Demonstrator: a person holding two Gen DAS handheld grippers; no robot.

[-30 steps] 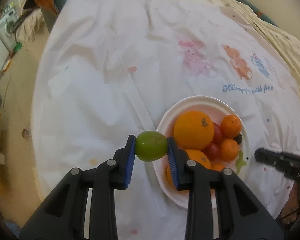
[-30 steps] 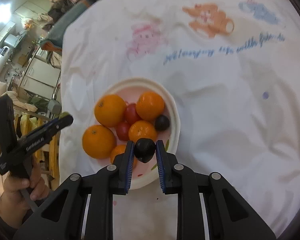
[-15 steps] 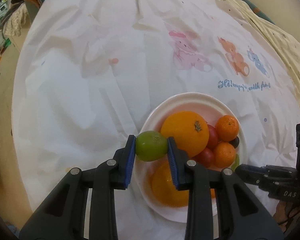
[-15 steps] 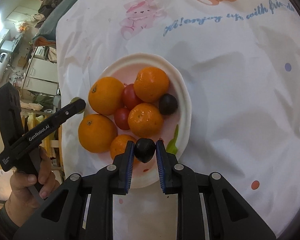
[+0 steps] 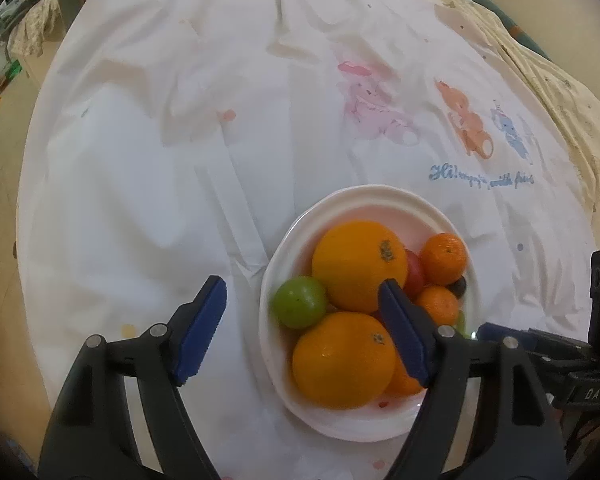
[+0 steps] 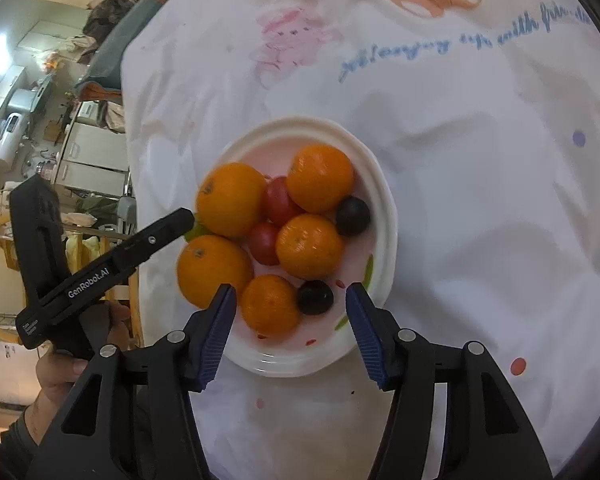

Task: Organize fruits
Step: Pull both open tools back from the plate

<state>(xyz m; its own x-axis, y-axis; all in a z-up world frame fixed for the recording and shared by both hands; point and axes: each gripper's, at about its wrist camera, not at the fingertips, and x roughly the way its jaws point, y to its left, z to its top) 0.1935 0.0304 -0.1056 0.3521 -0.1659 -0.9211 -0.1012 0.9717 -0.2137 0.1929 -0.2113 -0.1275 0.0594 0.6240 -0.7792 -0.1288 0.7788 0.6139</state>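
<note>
Fruits fill the white plate: five oranges, two red tomatoes, two dark plums. Only the left view shows the green fruit whole. Left tool and right tool gape, empty.

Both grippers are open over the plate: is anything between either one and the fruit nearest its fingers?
Nothing visible. The green fruit lies on the plate in the gap of the open left gripper; a dark fruit lies likewise before the open right gripper. Oranges only crowd beside them.

plate crowded, cloth around bare
</note>
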